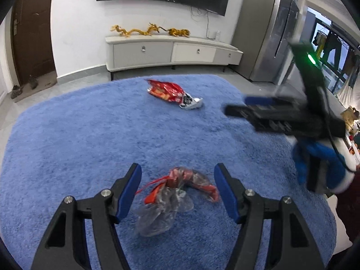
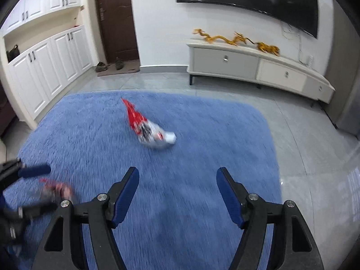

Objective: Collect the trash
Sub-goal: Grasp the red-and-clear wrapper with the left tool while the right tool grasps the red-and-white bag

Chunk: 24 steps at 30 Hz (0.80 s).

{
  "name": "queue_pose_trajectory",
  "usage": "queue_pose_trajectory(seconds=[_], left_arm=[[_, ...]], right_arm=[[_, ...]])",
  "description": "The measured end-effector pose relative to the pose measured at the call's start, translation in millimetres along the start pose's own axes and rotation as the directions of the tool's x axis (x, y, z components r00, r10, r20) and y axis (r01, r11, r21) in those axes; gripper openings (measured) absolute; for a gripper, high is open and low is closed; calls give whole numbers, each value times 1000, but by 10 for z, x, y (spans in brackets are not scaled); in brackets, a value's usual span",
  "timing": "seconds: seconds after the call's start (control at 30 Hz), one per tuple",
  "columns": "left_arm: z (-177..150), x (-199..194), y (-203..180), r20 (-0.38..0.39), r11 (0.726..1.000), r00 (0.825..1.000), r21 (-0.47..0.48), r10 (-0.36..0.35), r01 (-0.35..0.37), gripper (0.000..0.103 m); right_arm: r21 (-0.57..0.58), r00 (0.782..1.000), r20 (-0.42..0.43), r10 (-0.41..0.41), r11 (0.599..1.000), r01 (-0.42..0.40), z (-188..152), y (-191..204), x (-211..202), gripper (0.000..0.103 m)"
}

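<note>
Left wrist | crumpled red-and-clear wrapper (image 1: 174, 199) on blue rug (image 1: 78, 135) | both jaws apart, holding nothing

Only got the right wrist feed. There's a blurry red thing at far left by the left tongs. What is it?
Observer: A crumpled clear-and-red plastic wrapper, lying on the blue rug.
Operator: Left tongs on it yet?
Observer: No. The left tongs are open and straddle the wrapper; the pads aren't pressing it.
Operator: What's off to my right, past the TV stand?
Observer: A window with clothes hanging behind it.
</note>
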<state>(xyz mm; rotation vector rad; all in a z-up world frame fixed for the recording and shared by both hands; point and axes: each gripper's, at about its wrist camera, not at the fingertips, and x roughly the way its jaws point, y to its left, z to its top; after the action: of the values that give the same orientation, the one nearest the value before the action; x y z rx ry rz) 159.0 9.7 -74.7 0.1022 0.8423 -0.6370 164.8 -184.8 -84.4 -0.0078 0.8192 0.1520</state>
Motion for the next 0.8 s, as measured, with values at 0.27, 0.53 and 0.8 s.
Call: queue_pose_trajectory(seconds=[0.27, 0.53, 0.8], left_arm=[[-115, 198, -62, -75, 1000, 997, 11, 12, -12, 48], [-148, 157, -115, -67, 998, 996, 18, 59, -58, 31], [-295, -77, -175, -32, 997, 997, -22, 68, -68, 20]], right_arm=[[-54, 996, -15, 85, 995, -86, 426, 286, 499, 69], [-62, 995, -93, 33, 997, -39, 411, 376, 810, 35], [-13, 997, -33, 72, 997, -73, 81, 238, 203, 21]])
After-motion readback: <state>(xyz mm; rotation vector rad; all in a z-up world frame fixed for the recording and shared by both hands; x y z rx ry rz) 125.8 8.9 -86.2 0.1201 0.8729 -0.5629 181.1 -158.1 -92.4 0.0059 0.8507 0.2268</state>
